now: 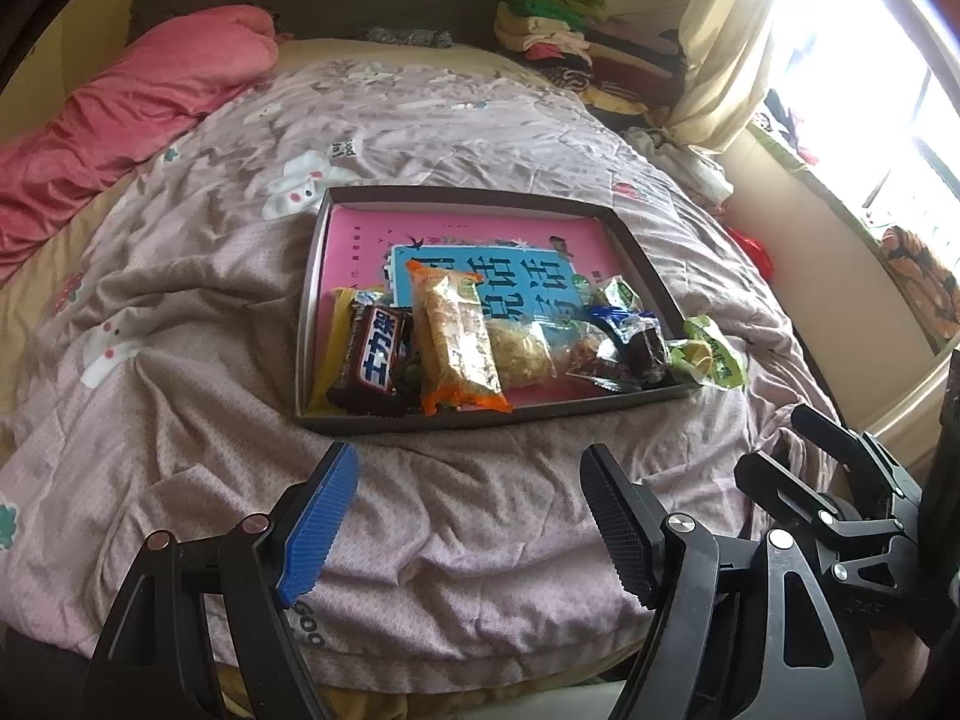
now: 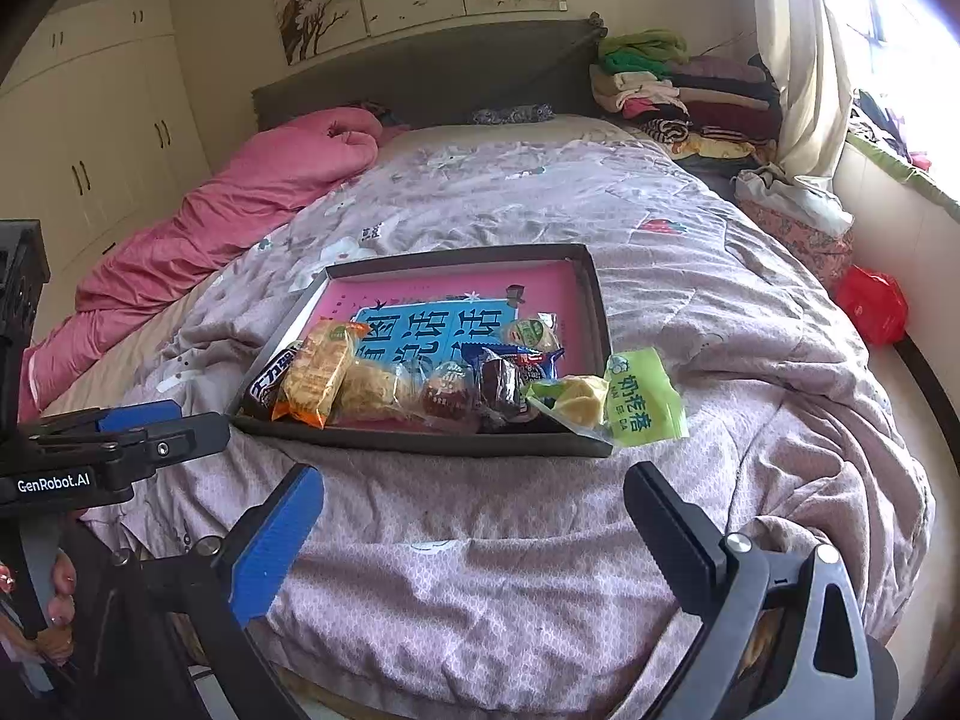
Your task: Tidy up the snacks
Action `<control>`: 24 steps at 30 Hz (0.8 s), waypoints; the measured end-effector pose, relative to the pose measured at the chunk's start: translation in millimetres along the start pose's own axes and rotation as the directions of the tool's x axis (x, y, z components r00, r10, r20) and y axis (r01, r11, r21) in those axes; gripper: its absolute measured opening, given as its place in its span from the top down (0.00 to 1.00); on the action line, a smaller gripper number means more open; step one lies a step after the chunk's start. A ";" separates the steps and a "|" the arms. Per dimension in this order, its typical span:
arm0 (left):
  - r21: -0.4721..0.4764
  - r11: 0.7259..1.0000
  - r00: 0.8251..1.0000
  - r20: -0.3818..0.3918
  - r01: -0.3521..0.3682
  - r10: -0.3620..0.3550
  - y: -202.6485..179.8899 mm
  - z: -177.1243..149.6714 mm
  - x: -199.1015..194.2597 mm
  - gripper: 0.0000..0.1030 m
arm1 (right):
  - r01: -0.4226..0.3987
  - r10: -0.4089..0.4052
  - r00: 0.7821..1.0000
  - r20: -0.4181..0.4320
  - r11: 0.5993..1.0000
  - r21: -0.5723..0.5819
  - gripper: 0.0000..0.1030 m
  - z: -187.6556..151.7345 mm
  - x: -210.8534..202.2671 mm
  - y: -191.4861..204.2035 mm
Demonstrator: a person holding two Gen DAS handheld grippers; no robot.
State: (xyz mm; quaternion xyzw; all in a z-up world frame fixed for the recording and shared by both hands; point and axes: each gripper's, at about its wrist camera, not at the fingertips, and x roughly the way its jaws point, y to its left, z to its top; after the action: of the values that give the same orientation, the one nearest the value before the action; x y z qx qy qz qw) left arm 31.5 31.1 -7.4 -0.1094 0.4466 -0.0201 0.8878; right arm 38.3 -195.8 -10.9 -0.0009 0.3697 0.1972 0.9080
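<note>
Now we've both the left gripper (image 1: 465, 516) & right gripper (image 2: 474, 531) spread, empty, over the bed (image 2: 480, 570) short of the tray (image 2: 420, 441); green snack pkt (image 2: 645, 399) overhanging its corner looks light, crinkly, slippery, so pinch the sealed edge.

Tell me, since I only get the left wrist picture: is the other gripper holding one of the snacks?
Observer: No. The right wrist view shows the right gripper open above the quilt, with nothing between its fingers.
Operator: What about that green packet at the tray's corner?
Observer: From this side the green packet lies across the near right corner of the tray, partly inside and partly hanging out over the quilt.
Operator: What stands to the left of the bed?
Observer: White wardrobe doors with dark handles, which your view cuts off.
</note>
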 end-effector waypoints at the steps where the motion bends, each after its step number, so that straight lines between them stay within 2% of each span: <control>1: -0.003 1.000 1.000 -0.001 -0.004 0.004 1.0 -0.1 0.1 0.25 | 0.001 -0.001 1.000 -0.003 1.000 -0.002 0.02 -0.4 0.1 0.3; 24: 0.024 1.000 1.000 0.000 -0.019 0.019 -3.2 -1.1 -1.5 0.25 | 0.000 0.000 1.000 -0.024 1.000 0.000 0.02 -4.8 4.4 -1.3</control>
State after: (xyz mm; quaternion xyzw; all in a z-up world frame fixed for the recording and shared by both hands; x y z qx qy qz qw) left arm 29.8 27.9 -6.2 -0.0944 0.4475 -0.0169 0.8891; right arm 38.4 -196.1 -17.5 -0.0033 0.3803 0.1970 0.9036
